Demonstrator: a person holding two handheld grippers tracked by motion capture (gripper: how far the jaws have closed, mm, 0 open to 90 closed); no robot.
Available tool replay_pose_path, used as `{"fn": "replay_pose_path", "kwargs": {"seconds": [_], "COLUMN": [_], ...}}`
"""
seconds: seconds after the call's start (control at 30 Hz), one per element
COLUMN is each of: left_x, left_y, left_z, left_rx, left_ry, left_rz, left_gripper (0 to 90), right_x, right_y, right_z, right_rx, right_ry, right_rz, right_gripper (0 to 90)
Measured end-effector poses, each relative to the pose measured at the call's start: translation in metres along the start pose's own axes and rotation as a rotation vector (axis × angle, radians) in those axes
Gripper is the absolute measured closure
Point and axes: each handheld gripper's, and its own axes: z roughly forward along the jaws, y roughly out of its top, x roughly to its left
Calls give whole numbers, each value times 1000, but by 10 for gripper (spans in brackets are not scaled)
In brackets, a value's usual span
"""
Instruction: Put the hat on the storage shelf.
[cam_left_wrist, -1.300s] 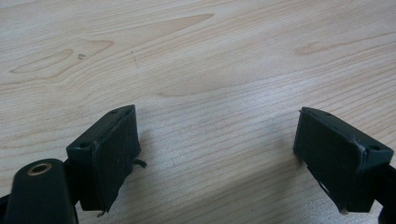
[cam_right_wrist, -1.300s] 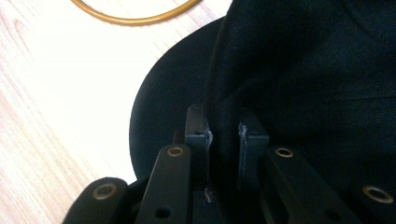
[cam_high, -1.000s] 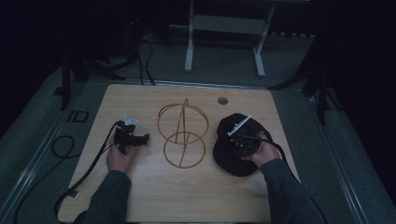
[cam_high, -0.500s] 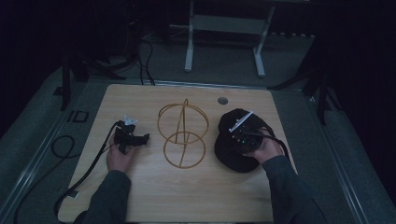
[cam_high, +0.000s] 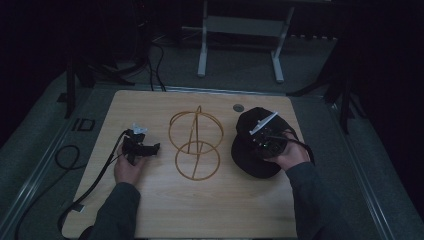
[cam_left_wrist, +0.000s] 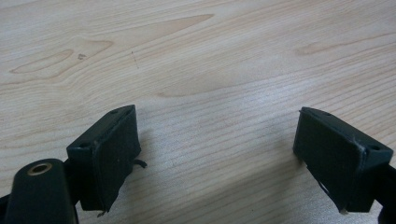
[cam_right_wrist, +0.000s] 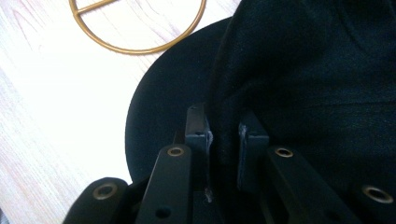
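Note:
A black cap lies at the right of the wooden table, its brim toward the front. My right gripper is shut on a fold of the cap's cloth, its pads pinching the fabric of the black cap just beside the brim. A gold wire stand of rings stands at the table's middle, and one gold ring lies beyond the brim. My left gripper rests at the left in a hand; its jaws stand wide apart over bare wood, the left gripper holding nothing.
A small round grommet sits in the table near the back edge. A cable trails from the left gripper off the table's left front. A metal frame leg stands on the floor behind the table.
My right gripper has risen a little with the cap's cloth in it, lifting part of the cap. The left hand has stayed in place.

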Motion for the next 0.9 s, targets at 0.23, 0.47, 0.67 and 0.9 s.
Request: {"fn": "replay_pose_path", "kwargs": {"seconds": [0.23, 0.47, 0.67, 0.9], "left_x": [0, 0, 0, 0], "left_y": [0, 0, 0, 0], "left_z": [0, 0, 0, 0], "left_rx": [0, 0, 0, 0], "left_ry": [0, 0, 0, 0], "left_rz": [0, 0, 0, 0], "left_gripper": [139, 139, 139, 139], "right_x": [0, 2, 5, 10], "right_y": [4, 6, 7, 12], "right_z": [-12, -19, -29, -40], "right_rx": [-25, -23, -36, -42], "right_ry": [17, 0, 3, -7], "right_rz": [-6, -24, -40, -63], "right_gripper": [790, 789, 789, 788]}}
